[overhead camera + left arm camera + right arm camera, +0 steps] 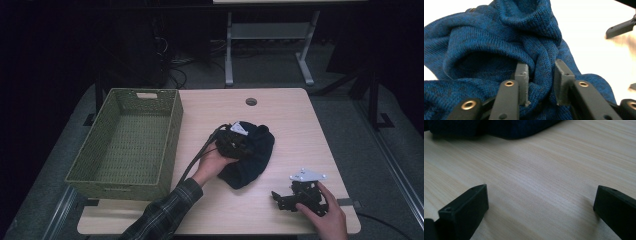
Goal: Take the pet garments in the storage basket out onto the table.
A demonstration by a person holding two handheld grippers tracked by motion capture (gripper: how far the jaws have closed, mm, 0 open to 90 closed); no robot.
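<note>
On the wooden tabletop (290,120), left tongs (541,82) pinch a fold of the blue knitted garment (499,45); right tongs (540,210) rest spread wide.

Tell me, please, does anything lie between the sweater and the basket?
Nothing visible does: bare table separates the sweater from the basket, which looks empty. The left gripper has a fold of it between its jaws.

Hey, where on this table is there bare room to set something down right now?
Free patches: the light wooden table behind the crumpled dark blue knitted garment, around the round cable hole; the front strip between the green woven basket and the right gripper. The basket's inside is bare too. Crowded: the middle, where the left gripper sits in the garment.
</note>
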